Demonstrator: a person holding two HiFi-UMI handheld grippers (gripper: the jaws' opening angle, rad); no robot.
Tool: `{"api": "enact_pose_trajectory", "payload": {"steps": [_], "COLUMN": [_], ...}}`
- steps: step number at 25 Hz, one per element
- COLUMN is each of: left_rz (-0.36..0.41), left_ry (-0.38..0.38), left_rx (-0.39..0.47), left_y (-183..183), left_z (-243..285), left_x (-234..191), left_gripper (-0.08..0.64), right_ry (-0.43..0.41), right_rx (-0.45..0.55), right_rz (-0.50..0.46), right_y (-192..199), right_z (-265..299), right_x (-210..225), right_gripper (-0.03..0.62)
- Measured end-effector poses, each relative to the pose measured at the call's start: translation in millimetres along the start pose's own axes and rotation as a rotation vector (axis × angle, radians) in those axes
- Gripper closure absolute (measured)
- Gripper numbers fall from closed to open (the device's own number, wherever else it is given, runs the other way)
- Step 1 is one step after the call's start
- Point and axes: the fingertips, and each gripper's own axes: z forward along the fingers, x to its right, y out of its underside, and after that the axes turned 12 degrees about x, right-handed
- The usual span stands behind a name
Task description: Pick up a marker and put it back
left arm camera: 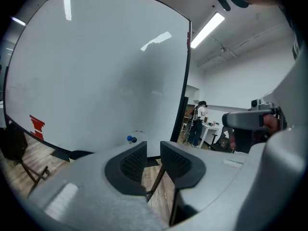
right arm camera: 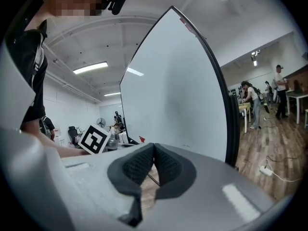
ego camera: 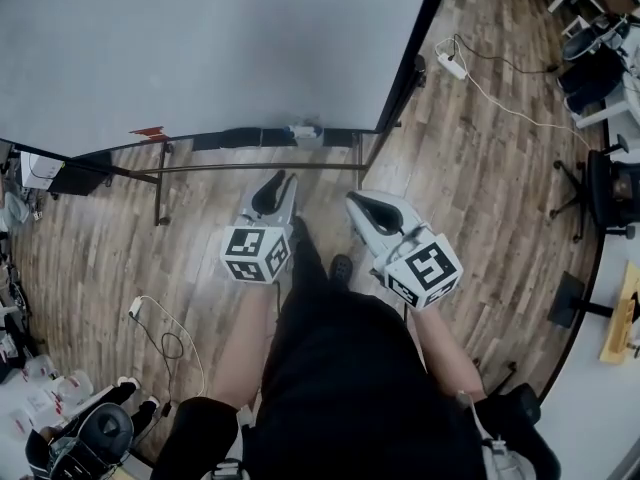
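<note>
Two markers (left arm camera: 131, 139), one with a blue cap and one with a dark cap, lie on the ledge at the foot of the whiteboard (left arm camera: 96, 81). In the head view the markers (ego camera: 303, 130) show as a small pale cluster on the board's tray. My left gripper (left arm camera: 153, 146) is short of them and a little to their right, open with a narrow gap and nothing between its pads. It (ego camera: 287, 178) points at the tray from below. My right gripper (right arm camera: 154, 147) is shut with its tips touching, empty, beside the left one (ego camera: 352, 200).
The whiteboard (ego camera: 200, 48) stands on a metal frame (ego camera: 160, 183) over a wooden floor. A red mark (left arm camera: 37, 126) sits low on the board's left. A power strip with cable (ego camera: 452, 65) lies to the right, office chairs (ego camera: 600, 183) beyond. People (left arm camera: 197, 124) stand in the background.
</note>
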Motion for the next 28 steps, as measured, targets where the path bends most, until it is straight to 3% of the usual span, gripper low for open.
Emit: {"api": "enact_pose_trajectory", "payload": {"steps": [14, 28], "left_rz": [-0.032, -0.130], "left_ry": [-0.047, -0.099], "left_rx": [-0.032, -0.003], "left_y": [23, 35], "left_z": [45, 84], "left_x": [-33, -51], "left_gripper": [0.383, 0.382], "right_ry": [0.056, 0.066], "right_rx": [-0.011, -0.048], "right_rz": [0.012, 0.062], "right_y": [1, 22], "right_z": [4, 6], "right_x": [7, 9], "right_gripper": [0.589, 0.589]}}
